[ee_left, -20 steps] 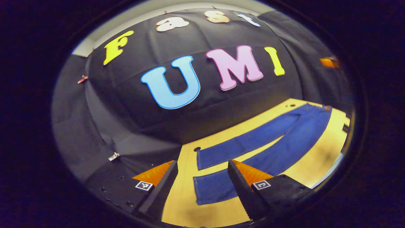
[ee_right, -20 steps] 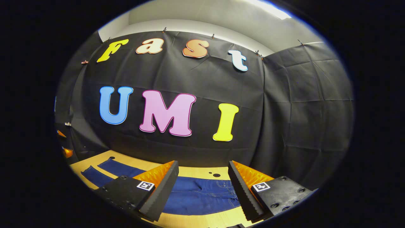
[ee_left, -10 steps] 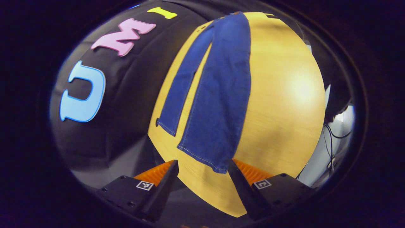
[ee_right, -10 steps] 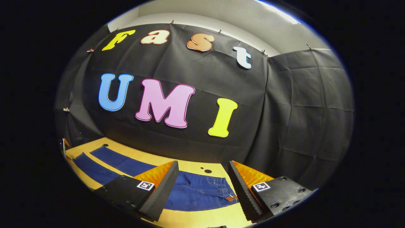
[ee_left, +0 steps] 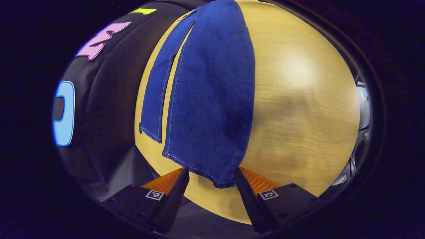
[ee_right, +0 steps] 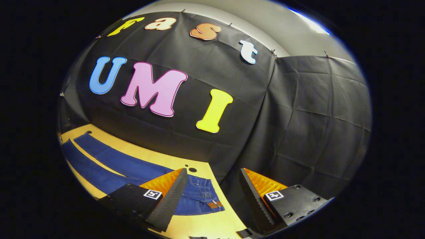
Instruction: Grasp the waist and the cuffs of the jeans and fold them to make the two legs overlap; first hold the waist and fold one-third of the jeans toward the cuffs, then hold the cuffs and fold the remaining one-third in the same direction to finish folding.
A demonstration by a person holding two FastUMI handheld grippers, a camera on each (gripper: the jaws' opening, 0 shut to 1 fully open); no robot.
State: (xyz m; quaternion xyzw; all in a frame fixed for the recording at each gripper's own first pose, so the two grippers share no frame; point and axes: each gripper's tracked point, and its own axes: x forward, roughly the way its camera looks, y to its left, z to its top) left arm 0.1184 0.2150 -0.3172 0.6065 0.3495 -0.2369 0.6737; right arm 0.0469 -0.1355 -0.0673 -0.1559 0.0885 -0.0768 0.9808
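we are looking down along the left gripper [ee_left: 211, 181], whose jaws are standing apart with nothing between them yet, just above the near cuff [ee_left: 202, 171] of the jeans [ee_left: 212, 93]. the jeans are lying flat and unfolded on the surface [ee_left: 298, 109], the two legs side by side and not yet overlapped. from these jaws the near leg is running away toward 12 o'clock, its long axis almost in line with the gripper, and its hem is sitting right at the jaw tips. the far cuff [ee_left: 150, 131] is lying toward 10 o'clock, a little apart.

in the right gripper view we are holding the right gripper [ee_right: 212, 191] with its jaws apart as well, empty. the waist [ee_right: 204, 199] is lying at about 7 o'clock of that gap, just beside the left finger, with the legs stretching off toward 9 o'clock.

we judge each gripper is nearest its own end: the left to the cuffs, the right to the waist, so the right needs shifting leftward before closing.
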